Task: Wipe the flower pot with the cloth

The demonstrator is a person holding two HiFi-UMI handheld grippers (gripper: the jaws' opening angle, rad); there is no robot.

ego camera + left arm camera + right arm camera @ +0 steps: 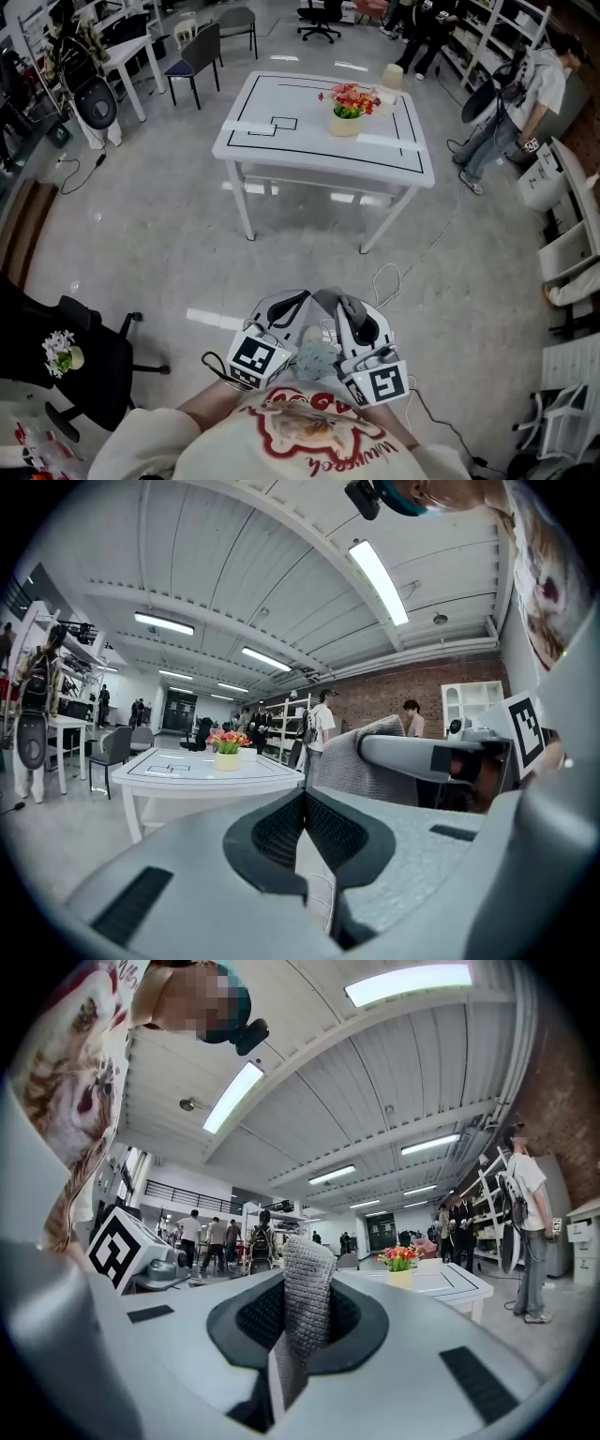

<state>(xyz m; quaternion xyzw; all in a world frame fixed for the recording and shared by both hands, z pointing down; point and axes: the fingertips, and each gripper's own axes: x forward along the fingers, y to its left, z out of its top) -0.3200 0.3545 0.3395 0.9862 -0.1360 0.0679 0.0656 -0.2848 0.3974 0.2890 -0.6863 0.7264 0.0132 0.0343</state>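
None of the wiping looks done yet.

In the head view, the flower pot [344, 123] stands on the white desk [281, 141] across the room. It is well apart from the person, with bare floor between them. Both tools are held close to the person's chest. The left gripper [292, 302] and the right gripper [339, 307] sit side by side, and a grey cloth [330, 298] pokes up at the right one's tip. I judge that the cloth is in hand and everything else is left: reaching the desk, bringing the cloth to the pot, and rubbing it.

In the left gripper view, the jaws are pressed together. Their dark pads meet along a thin line with nothing between them. The cloth shows beyond, to the right, on the other tool. The pot is small and distant on the desk.

In the right gripper view, the jaws are clamped on the cloth. It is a knitted grey strip that stands upright between the pads and rises above their tips. The pot, with red and orange flowers, sits far ahead and to the right on the desk, touching neither tool.
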